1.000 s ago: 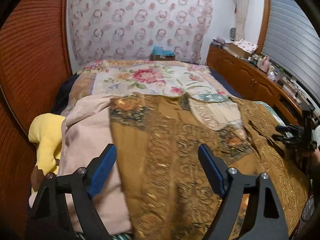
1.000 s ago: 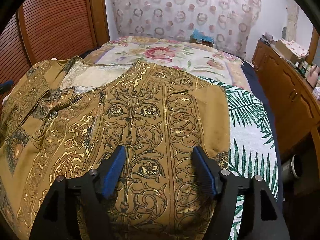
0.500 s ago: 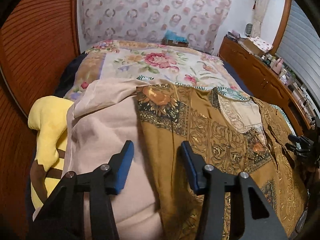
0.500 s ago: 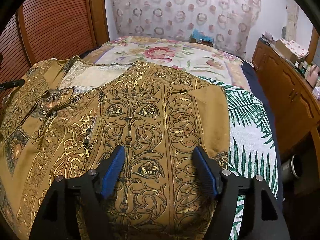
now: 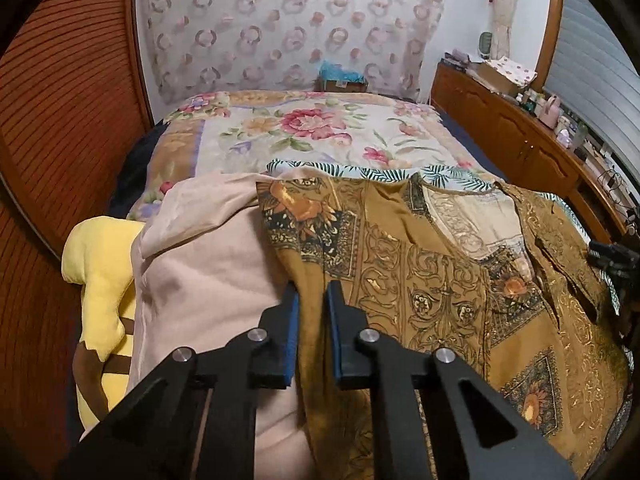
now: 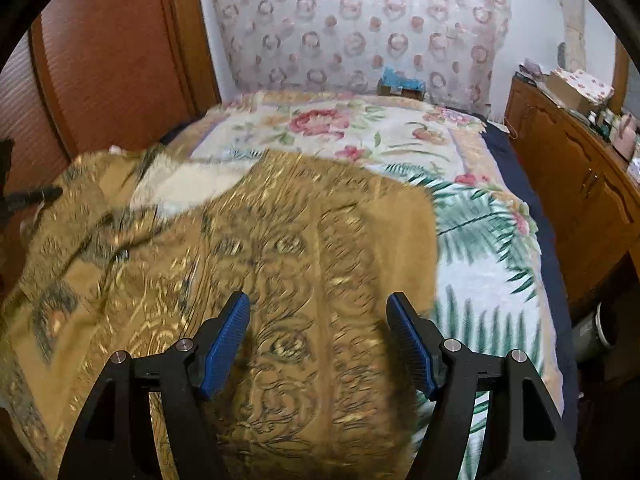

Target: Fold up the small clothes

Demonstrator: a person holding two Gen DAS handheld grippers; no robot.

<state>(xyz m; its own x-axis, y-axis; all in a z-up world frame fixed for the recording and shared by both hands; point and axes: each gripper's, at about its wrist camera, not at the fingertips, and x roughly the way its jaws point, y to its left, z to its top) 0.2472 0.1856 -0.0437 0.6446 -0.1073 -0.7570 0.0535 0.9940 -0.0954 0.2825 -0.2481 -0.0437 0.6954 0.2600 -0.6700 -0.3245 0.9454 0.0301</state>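
Patterned curtains [image 5: 288, 40] hang behind a bed [image 5: 304, 132] covered with a floral blanket, between wooden panelling on one side and a wooden sideboard [image 5: 516, 136] on the other. Across the near end of the bed lies a brown and gold patterned garment [image 5: 440, 280], spread mostly flat, its left edge resting over a pink cloth [image 5: 200, 272] beside a yellow plush toy [image 5: 100, 280]. The left gripper [image 5: 312, 300] is closing, with the garment's left edge between its blue pads. The right gripper [image 6: 318, 312] stands wide apart above the garment's right part, holding nothing; that view is blurred.
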